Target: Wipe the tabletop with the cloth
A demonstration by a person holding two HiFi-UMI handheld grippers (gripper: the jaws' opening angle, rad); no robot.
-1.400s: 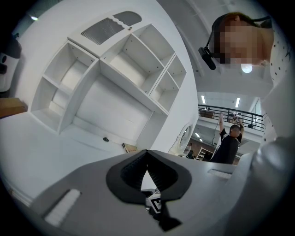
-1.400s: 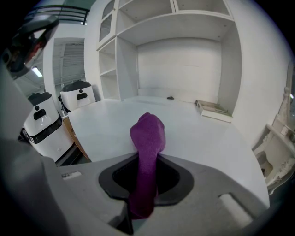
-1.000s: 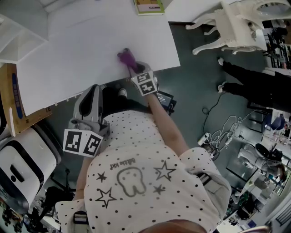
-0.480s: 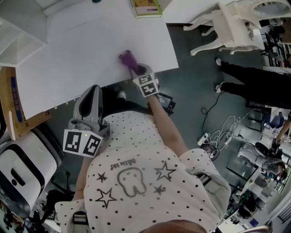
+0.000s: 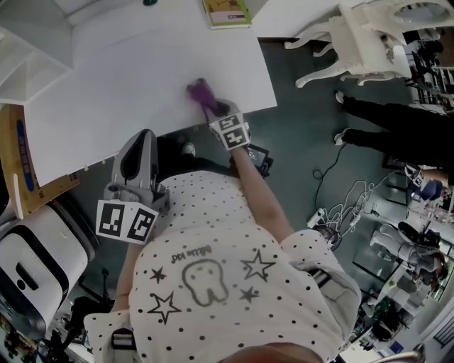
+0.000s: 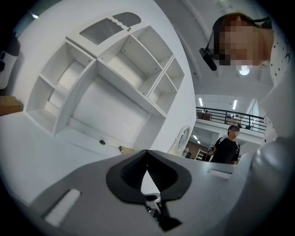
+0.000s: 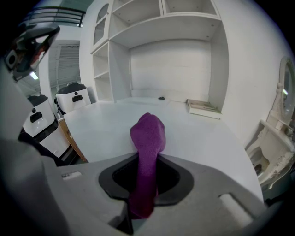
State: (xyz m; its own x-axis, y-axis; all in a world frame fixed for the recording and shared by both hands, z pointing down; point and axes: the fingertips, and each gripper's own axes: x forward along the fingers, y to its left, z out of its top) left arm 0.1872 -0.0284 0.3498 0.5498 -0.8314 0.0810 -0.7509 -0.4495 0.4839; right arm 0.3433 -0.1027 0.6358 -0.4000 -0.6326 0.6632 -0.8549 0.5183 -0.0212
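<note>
Nearest, beside the person's polka-dot shirt (image 5: 213,283), the left gripper (image 5: 144,136) is held off the worktop's near edge, below the level of the surface, its fingers (image 6: 131,168) closed together with nothing between them. Just beyond, the right gripper (image 5: 215,110) reaches over that near edge, and its fingers (image 7: 120,177) are clamped on a purple cloth (image 5: 198,91). The cloth's bunched free end sticks out ahead of them over the white worktop (image 5: 128,78), just inside the edge; whether it presses on the surface cannot be told. Farther off, a thin book (image 5: 228,12) lies at the far side, with a white shelf unit (image 7: 170,46) rising behind it.
</note>
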